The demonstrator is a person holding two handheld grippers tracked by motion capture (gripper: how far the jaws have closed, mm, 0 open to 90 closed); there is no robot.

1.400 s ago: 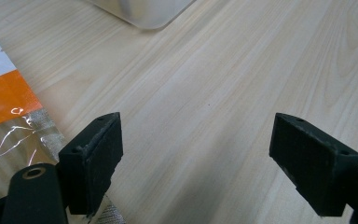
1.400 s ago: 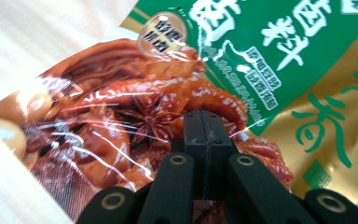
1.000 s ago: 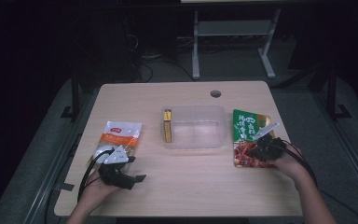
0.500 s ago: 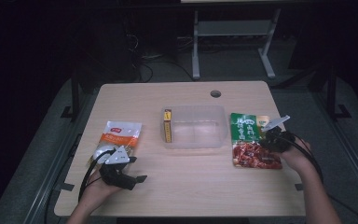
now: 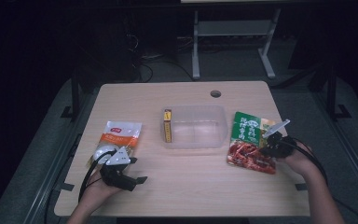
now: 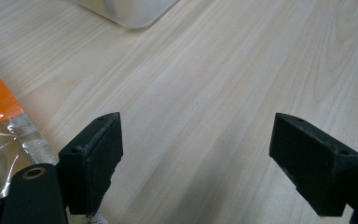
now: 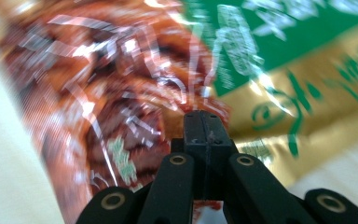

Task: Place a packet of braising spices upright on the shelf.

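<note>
Over at about 8 o'clock on the light wooden table point(image 5: 186, 186), the left gripper point(image 5: 131, 181) is held low above the tabletop, with its 2 black jaws spread wide and nothing caught between them; in the left gripper view bare wood is seen in the gap. A white and orange plastic snack pouch with a clear window point(image 5: 116, 140) is laid flat just beside it, toward 10 o'clock from the gripper, and its orange edge is glimpsed at 9 o'clock in the left gripper view point(image 6: 0, 126).

In the middle of the table a clear rectangular plastic tub point(image 5: 199, 125) is parked, with a small yellow box point(image 5: 168, 126) stood on edge against its 9 o'clock wall; whether the box is inside or outside that wall can't be made out.

At roughly 4 o'clock, a glossy green, gold and red foil food packet point(image 5: 249, 142) is laid flat just beside the tub. The right gripper point(image 5: 265, 150) is set at the packet's 3 o'clock edge. In the right gripper view its jaws are pressed fully together point(image 7: 204, 128), right up against the packet's foil point(image 7: 135, 84), but whether any foil is actually pinched can't be told, since that view is blurred.
</note>
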